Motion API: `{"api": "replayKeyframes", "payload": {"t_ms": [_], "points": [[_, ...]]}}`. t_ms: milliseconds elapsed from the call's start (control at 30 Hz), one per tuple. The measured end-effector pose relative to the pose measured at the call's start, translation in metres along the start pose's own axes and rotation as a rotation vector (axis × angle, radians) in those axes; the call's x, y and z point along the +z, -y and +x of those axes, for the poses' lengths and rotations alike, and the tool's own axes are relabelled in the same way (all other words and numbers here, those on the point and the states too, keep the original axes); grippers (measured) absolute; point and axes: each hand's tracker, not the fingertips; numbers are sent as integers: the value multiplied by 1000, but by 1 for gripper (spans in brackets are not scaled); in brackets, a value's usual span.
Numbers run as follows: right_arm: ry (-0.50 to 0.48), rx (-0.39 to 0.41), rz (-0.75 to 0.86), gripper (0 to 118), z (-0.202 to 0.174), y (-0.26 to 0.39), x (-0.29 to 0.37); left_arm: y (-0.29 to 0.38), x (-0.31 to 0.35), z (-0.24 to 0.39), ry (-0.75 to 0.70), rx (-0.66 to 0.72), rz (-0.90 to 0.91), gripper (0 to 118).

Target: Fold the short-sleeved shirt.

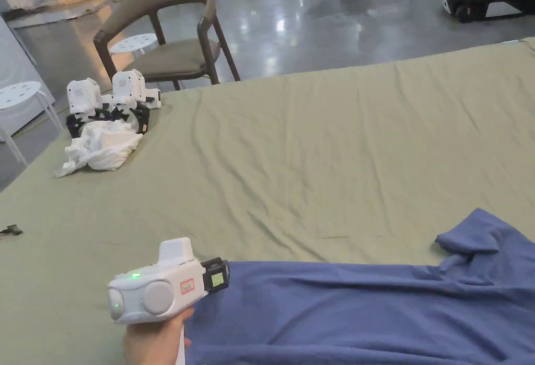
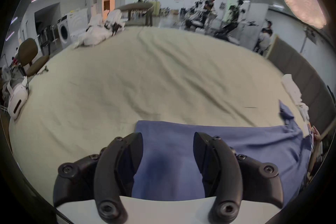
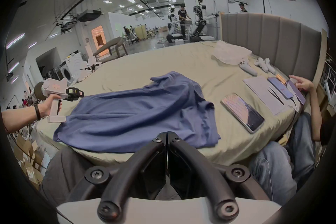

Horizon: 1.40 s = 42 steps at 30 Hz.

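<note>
A blue short-sleeved shirt (image 1: 365, 308) lies spread and wrinkled on the olive bed sheet (image 1: 324, 162), one sleeve (image 1: 473, 235) sticking up at the far right. My left gripper (image 2: 168, 138) is open, its jaws wide apart over the shirt's left hem (image 2: 163, 164) with blue cloth showing between them. In the head view the left gripper (image 1: 222, 275) sits at that same hem, held by a hand. My right gripper (image 3: 167, 134) is shut with nothing in it, off the near side of the bed, short of the shirt (image 3: 136, 113).
A crumpled white cloth (image 1: 102, 146) and two spare grippers (image 1: 112, 97) lie at the bed's far left corner. A chair (image 1: 167, 37) stands behind. Phones and a tablet (image 3: 243, 115) lie right of the shirt, where a seated person's hand (image 3: 301, 83) rests near the headboard (image 3: 269, 37).
</note>
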Motion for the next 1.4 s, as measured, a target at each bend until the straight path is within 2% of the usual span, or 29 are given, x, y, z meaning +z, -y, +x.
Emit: {"api": "replayKeyframes", "payload": {"t_ms": [100,133,200,233,333,400,433,467,533,567,633,733,867,900,933,967,1000,1033,1067,1100,1167,1233,1300,1400], "points": [[22,-20,-23,0,7,-1,-3,-2,-31,-8,-33,82,-68,32],[32,-21,-30,0,9,-1,-4,0,-27,-7,-28,74,-46,31],[38,-25,-38,0,13,-2,-8,0,-24,0,-22,33,-30,17],[29,-38,-45,0,15,-3,-12,0,-25,5,-7,-16,-41,1],[4,-36,-51,0,22,-22,-36,1,-33,21,-66,-134,-83,0],[-2,-21,-39,0,27,-51,-62,-3,-38,23,-70,-108,-125,0],[-8,-15,-43,6,31,-72,-78,-7,-39,22,-67,-107,-140,0],[-3,1,-38,22,33,-90,-94,-9,-39,21,-60,-116,-161,0],[1,52,-46,66,35,-131,-131,-15,-41,21,-49,-147,-192,0],[-8,62,-46,70,36,-146,-147,-17,-42,21,-47,-153,-200,0],[-25,100,-162,70,37,-181,-194,-17,-40,23,-51,-160,-200,0],[73,132,-419,70,46,-200,-272,-15,-35,26,-50,-151,-196,0],[255,235,-568,69,57,-187,-338,-10,-27,30,-41,-170,-185,0],[265,263,-613,67,59,-181,-348,-11,-25,31,-40,-170,-184,0],[185,211,-588,60,58,-179,-344,-11,-27,30,-41,-169,-184,0],[203,198,-565,53,55,-183,-340,-10,-26,31,-47,-163,-182,0],[186,194,-555,37,55,-181,-337,-9,-26,34,-58,-161,-173,0],[141,241,-544,8,51,-180,-335,-8,-26,37,-67,-159,-171,0],[145,286,-546,0,50,-179,-334,-12,-30,33,-71,-157,-169,0],[173,301,-539,0,49,-177,-330,-13,-25,32,-72,-154,-162,0],[155,277,-500,0,48,-184,-313,-16,5,29,-33,-160,-83,0],[97,181,-379,0,56,-189,-278,-15,43,17,14,-172,39,0],[36,131,-319,0,58,-190,-237,-6,85,3,79,-161,78,0],[18,143,-245,0,58,-172,-167,24,141,-22,149,-121,83,0]]}}
